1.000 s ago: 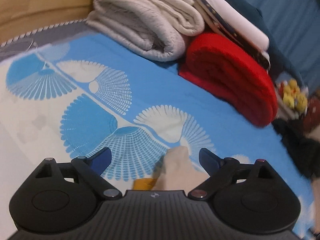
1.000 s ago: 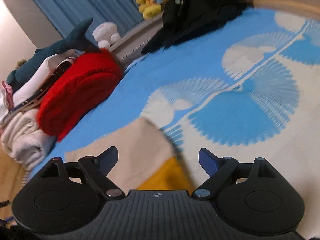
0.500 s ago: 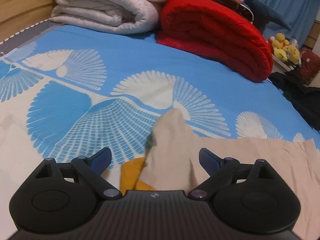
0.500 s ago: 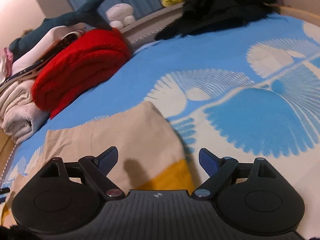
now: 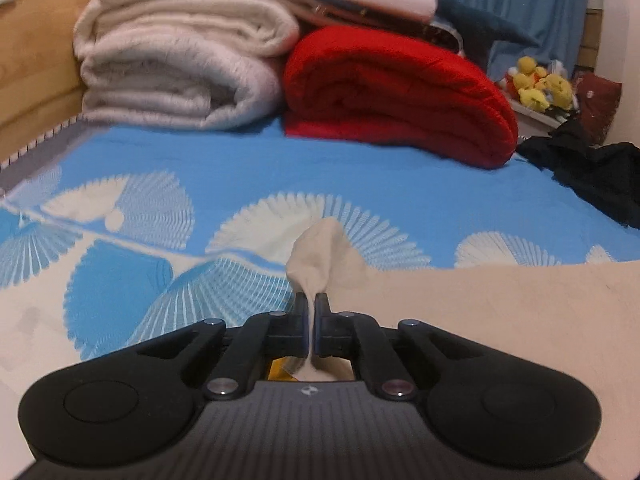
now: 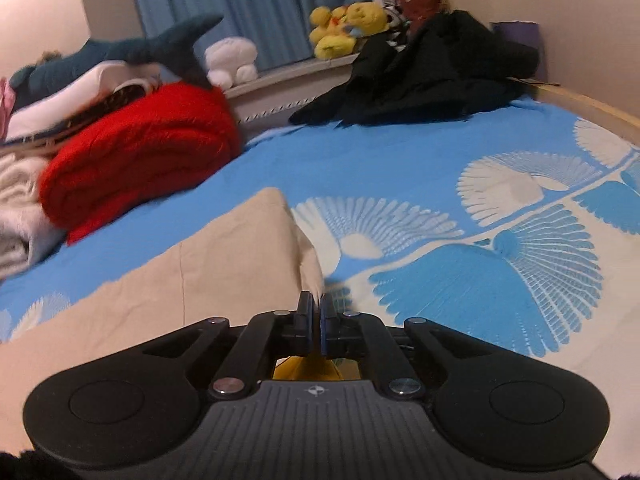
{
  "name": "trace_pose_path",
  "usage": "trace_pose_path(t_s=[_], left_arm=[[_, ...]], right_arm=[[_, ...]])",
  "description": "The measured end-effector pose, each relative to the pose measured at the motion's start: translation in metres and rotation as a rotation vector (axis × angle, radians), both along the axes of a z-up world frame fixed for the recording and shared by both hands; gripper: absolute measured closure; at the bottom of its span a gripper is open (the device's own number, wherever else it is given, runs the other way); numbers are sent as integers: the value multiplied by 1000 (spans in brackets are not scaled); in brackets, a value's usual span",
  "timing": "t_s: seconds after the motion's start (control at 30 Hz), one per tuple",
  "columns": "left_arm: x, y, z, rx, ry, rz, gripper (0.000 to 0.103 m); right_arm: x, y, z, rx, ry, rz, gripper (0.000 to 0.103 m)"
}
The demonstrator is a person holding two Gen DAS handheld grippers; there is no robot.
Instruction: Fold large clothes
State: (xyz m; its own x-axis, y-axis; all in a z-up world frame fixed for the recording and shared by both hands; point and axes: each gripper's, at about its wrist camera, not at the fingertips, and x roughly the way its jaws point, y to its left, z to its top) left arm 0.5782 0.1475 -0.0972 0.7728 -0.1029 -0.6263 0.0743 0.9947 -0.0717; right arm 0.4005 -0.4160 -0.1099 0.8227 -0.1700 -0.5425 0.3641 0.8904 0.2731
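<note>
Garment (image 5: 500, 312): one, beige, spread flat on bed (image 5: 240, 168), near edge toward both grippers, yellow patch at that edge under the gripper bodies.

Left gripper (image 5: 311, 306): clenched on a pinch of beige cloth, a puckered tuft standing up past the fingertips. Right gripper (image 6: 316, 306): clenched at the garment's right edge; only a thin sliver of cloth seen between the pads, hold judged slight.

Risks, judged from present state:
- Right hold thin; likely to slip on lifting, dropping one corner and skewing the fold.
- Left pinch bunched; may carry a crease into the fold, or catch the bedsheet beneath. Not possible to tell whether sheet is caught.
- Uneven lift between the two grippers would drag the far edge crooked.
- Forward sweep too long would bring cloth against red blanket (image 5: 400, 92), near the far edge.

Count:
- Grippers: two.
- Beige garment: one.
- Red blanket, rolled: one.
- White blanket (image 5: 180, 72), folded, touching the red one: one, with further folded items stacked above, number unclear.
- Black clothes (image 6: 432, 76), heaped at far corner: one pile.
- Shark toy (image 6: 132, 48): one.
- Yellow plush toys (image 6: 348, 28): a cluster, number unclear.
</note>
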Motion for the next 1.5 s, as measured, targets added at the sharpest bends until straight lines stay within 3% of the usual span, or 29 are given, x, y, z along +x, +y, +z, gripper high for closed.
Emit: trace_pose_path(t_s=[0.1,0.2,0.33,0.43,0.5,0.53,0.57,0.6,0.67,0.73,0.8,0.87,0.93,1.0,1.07,1.1,1.2,1.27,1.37,1.43,1.5], left_arm=[[5,0,-21,77,43,47,101],[10,2,-41,93,90,52,101],[12,2,-55,166,88,78,102],[16,16,-65,136,126,130,103],[13,22,-59,126,119,153,102],[12,23,-53,115,110,154,100],[8,25,-46,99,95,157,96],[4,25,-37,98,90,159,91],[-6,19,-16,110,72,165,65],[-22,9,12,61,5,155,53],[-39,-5,39,7,-51,119,43],[-58,-27,59,-79,-111,56,21],[-70,-54,68,-138,-117,-27,19],[-77,-87,67,-172,-94,-125,19],[-76,-122,52,-180,-45,-211,19],[-74,-139,42,-163,-20,-244,19],[-55,-181,-1,-89,71,-291,20],[-36,-199,-37,-11,146,-266,20],[-33,-211,-60,87,100,-277,18],[-34,-212,-62,104,78,-289,16],[-33,-208,-61,98,80,-304,15]], right_arm=[[9,2,-19,-33,53,7,101],[21,8,-49,-60,132,33,101],[27,18,-64,-104,159,59,101],[28,20,-67,-129,155,51,97],[27,17,-66,-134,146,17,77],[25,14,-63,-134,145,-21,58],[22,11,-57,-126,142,-63,49],[19,6,-49,-104,127,-97,49],[7,1,-24,-67,57,-137,50],[-9,9,7,-76,-31,-128,49],[-22,27,33,-70,-118,-31,49],[-27,50,45,-50,-162,92,50],[-22,81,47,-32,-162,242,54],[-10,111,41,-35,-137,362,66],[5,140,30,-72,-84,464,79],[15,152,23,-92,-62,500,80],[46,171,7,-103,20,554,80],[68,178,-11,-129,104,569,83],[90,176,-47,-123,212,569,91],[90,169,-57,-84,185,561,91],[88,163,-55,-54,174,551,99]])
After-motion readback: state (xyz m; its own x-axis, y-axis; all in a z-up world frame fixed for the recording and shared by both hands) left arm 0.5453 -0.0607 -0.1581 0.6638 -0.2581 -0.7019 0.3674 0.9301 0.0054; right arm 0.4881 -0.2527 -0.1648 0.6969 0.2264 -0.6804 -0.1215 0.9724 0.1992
